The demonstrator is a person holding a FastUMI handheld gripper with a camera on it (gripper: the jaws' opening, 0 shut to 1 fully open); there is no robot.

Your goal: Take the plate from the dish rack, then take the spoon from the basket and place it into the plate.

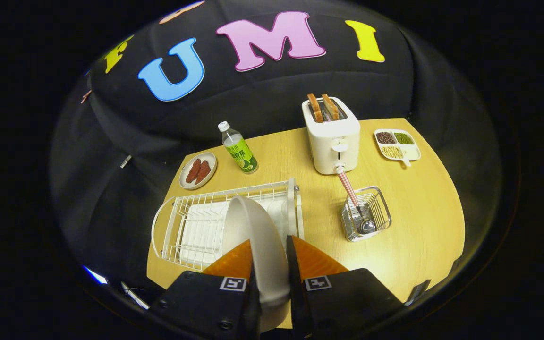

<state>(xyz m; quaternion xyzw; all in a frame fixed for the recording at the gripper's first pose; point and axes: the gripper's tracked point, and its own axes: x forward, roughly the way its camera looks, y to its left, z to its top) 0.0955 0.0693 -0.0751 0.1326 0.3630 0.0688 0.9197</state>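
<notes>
Two fingers of the gripper [269, 250] sit narrowly apart, clamped on the rim of one white plate [253, 236], held tilted just above the white dish rack [196, 222]. One spoon [354, 200] with a checked handle stands in the wire basket [366, 215] beside the rack. Beyond: one toaster [331, 137] with two slices, one bottle [239, 148] whose green label is too small to read.

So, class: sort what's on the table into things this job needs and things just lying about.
Needed: plate, clamped between the gripper fingers; dish rack; spoon; basket.

Lying about: toaster with toast, bottle, small dish, divided tray.
</notes>
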